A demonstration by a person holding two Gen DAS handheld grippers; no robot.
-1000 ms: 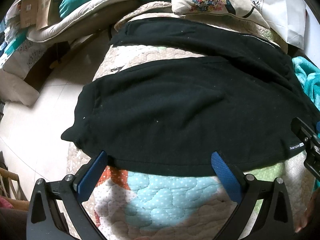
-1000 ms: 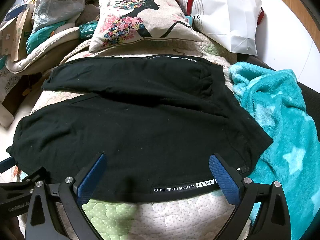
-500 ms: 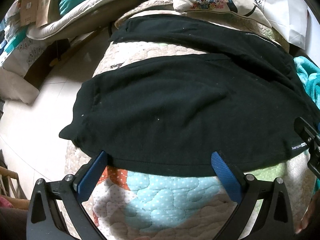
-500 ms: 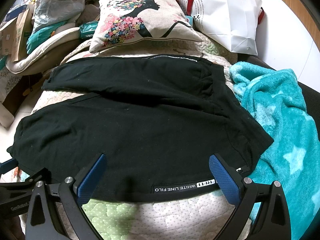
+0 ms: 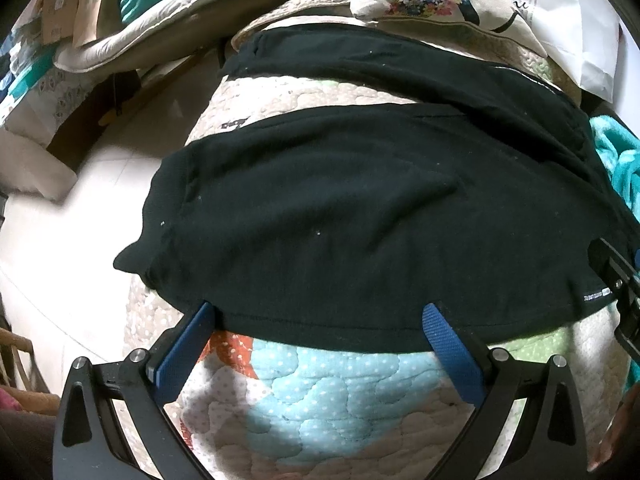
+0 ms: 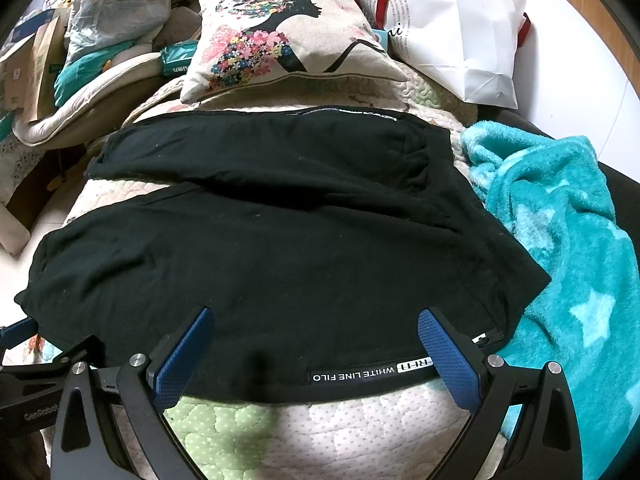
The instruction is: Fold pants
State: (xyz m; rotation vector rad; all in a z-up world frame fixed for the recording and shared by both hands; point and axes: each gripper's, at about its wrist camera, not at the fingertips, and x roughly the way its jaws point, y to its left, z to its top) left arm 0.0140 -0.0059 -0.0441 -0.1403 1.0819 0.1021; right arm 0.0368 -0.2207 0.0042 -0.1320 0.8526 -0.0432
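Black pants [image 5: 340,208] lie spread flat on a quilted pad [image 5: 320,392], both legs pointing left, the waistband at the right. They also show in the right wrist view [image 6: 280,248], with a white-lettered label [image 6: 368,372] on the near hem. My left gripper [image 5: 320,316] is open and empty, its blue fingertips at the near edge of the near leg. My right gripper [image 6: 316,320] is open and empty over the near edge by the label. The right gripper's body shows in the left wrist view [image 5: 616,280] at the right edge.
A teal fleece blanket [image 6: 560,232] lies right of the pants. A floral cushion [image 6: 280,40] and a white paper bag [image 6: 452,28] stand behind them. Piled bedding and boxes [image 5: 100,28] sit at the far left, with pale floor [image 5: 80,240] below.
Both grippers have crept slightly forward toward the near edge of the pants. The pants have not moved.
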